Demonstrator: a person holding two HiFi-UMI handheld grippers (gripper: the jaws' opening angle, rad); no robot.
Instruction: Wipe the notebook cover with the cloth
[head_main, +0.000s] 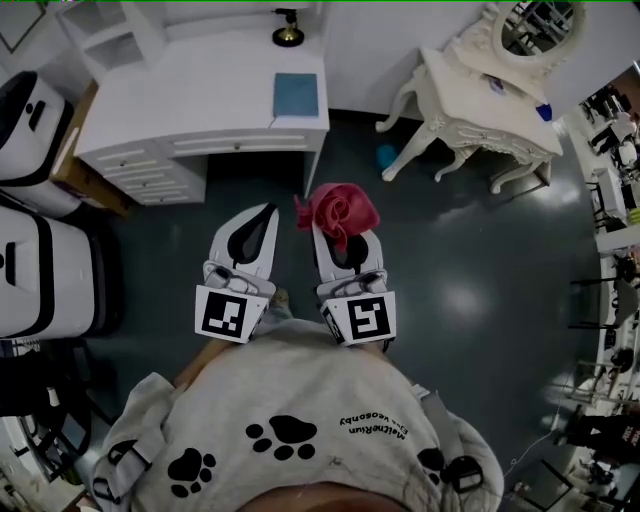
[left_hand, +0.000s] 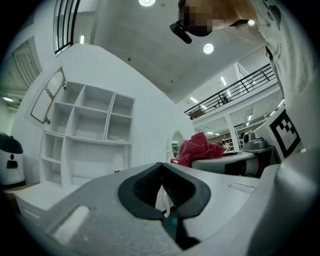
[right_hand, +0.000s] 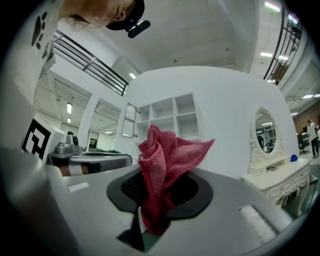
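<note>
Left gripper (left_hand: 162, 170): jaws clenched together, nothing held.
Right gripper (right_hand: 159, 187): jaws clamped on the bunched red cloth (right_hand: 167, 150).
Blue notebook (head_main: 296, 94): lay flat on the white worktop (head_main: 190, 90), well apart from both grippers.

- The head view looks steeply down from head height, close above the left gripper (head_main: 262, 218) and the right gripper (head_main: 346, 248), with the white desk (head_main: 200, 100) farther ahead.
- The left gripper view sits just behind its own jaws and faces forward and upward at the shelf unit (left_hand: 85, 125) and the ceiling (left_hand: 145, 50).
- The right gripper view sits likewise, with the cloth (right_hand: 162, 170) close before its lens.
- All three views share the cloth. Both gripper views share the shelf unit and the oval mirror (right_hand: 265, 132).
</note>
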